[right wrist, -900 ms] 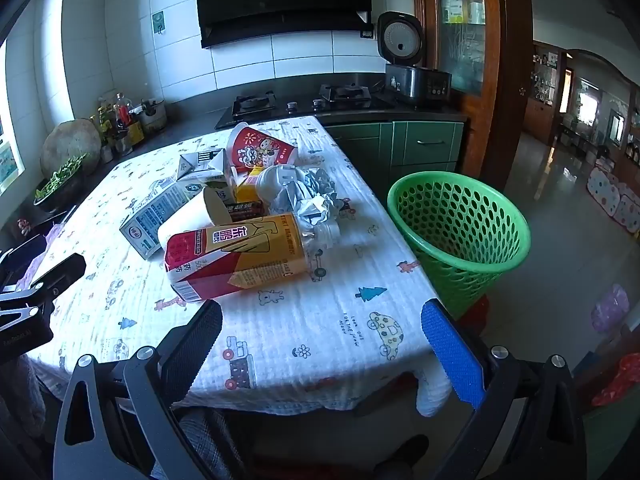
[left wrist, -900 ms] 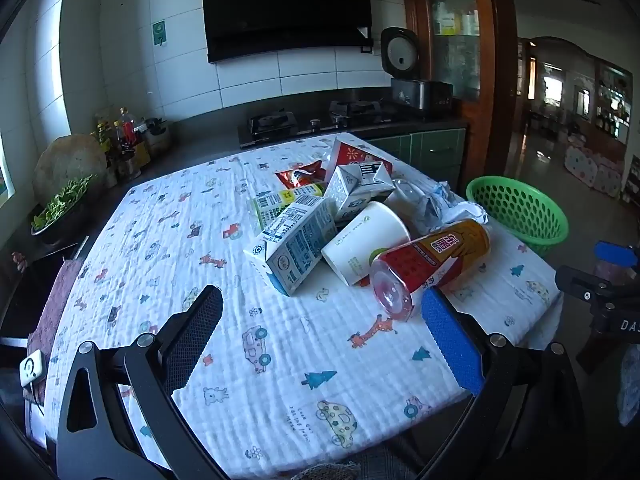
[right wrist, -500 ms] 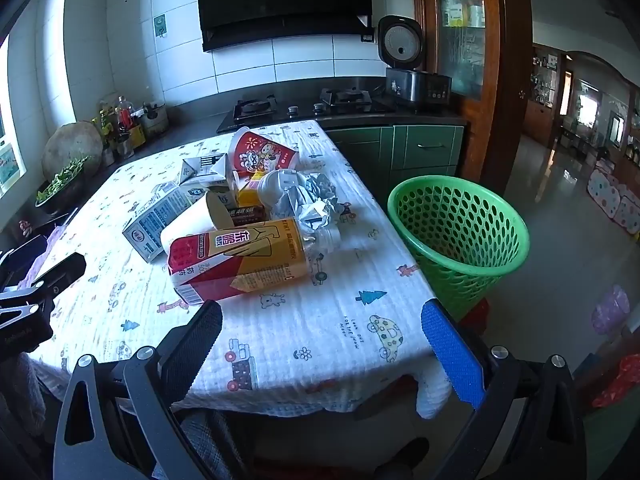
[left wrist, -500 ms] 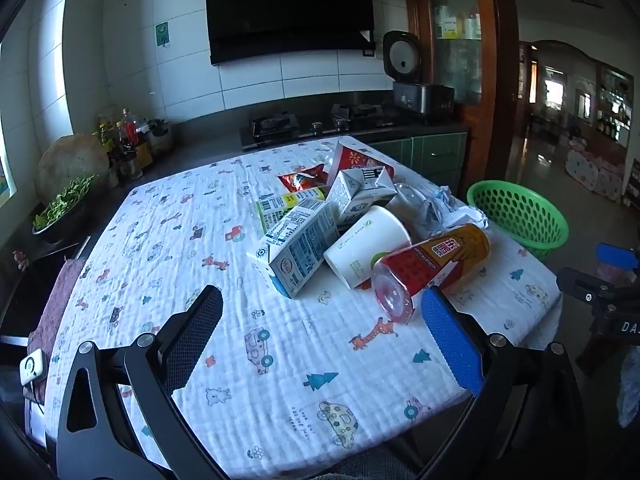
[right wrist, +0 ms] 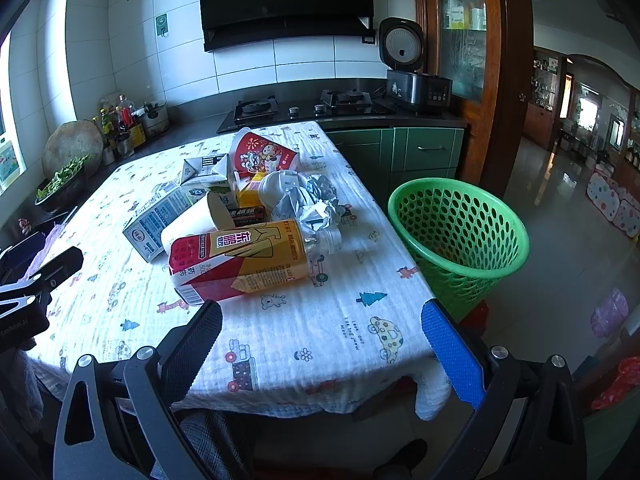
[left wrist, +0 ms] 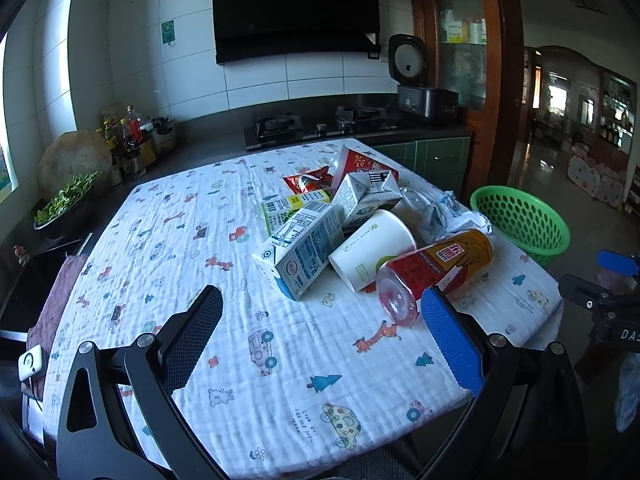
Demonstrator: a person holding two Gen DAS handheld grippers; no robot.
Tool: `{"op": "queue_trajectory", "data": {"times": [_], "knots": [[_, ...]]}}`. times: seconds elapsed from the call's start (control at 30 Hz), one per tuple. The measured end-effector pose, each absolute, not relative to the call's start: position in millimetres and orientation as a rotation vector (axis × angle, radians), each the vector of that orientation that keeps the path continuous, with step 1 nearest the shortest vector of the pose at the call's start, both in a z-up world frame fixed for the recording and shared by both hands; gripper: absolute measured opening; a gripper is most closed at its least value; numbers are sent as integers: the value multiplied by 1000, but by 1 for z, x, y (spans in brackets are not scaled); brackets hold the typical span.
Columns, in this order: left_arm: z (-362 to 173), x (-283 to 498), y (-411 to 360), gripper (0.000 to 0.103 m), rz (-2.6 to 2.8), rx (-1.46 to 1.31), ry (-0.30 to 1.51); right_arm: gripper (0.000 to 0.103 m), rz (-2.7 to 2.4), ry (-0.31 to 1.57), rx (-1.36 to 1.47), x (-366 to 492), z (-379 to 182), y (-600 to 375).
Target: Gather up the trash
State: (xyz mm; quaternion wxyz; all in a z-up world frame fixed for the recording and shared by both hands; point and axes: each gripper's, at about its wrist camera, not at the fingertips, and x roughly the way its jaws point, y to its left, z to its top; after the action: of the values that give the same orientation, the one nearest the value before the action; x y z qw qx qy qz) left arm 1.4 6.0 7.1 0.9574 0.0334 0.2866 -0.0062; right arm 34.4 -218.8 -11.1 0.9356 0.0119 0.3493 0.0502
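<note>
A pile of trash lies on the clothed table (left wrist: 200, 240): a red-and-yellow bottle (left wrist: 436, 268) on its side, a white paper cup (left wrist: 372, 248), a blue-and-white milk carton (left wrist: 304, 252), a second carton (left wrist: 366, 196), a red cup (right wrist: 264, 156) and crumpled foil (right wrist: 312, 204). A green mesh basket (right wrist: 460, 232) stands beside the table's right edge. My left gripper (left wrist: 320, 334) is open above the table's near part, short of the pile. My right gripper (right wrist: 320, 334) is open over the near edge, just before the bottle (right wrist: 240, 260).
A counter with a stove (left wrist: 316, 126), a rice cooker (left wrist: 412, 76), several bottles (left wrist: 132, 136) and a bowl of greens (left wrist: 64, 204) lies behind and left of the table. A wooden cabinet (right wrist: 480, 60) stands behind the basket. A red bag (right wrist: 616, 380) lies on the floor.
Both grippers have moved slightly forward toward the pile; the trash looks a bit larger. Jaws stay open and nothing on the table has moved.
</note>
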Motion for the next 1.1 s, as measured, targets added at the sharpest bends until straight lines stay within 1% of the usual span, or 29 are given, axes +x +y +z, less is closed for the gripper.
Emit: {"op": "queue_trajectory", "data": {"times": [1.1], "knots": [[8, 2, 4, 98, -7, 59, 567, 97, 93, 703, 29, 37, -11, -224]]}}
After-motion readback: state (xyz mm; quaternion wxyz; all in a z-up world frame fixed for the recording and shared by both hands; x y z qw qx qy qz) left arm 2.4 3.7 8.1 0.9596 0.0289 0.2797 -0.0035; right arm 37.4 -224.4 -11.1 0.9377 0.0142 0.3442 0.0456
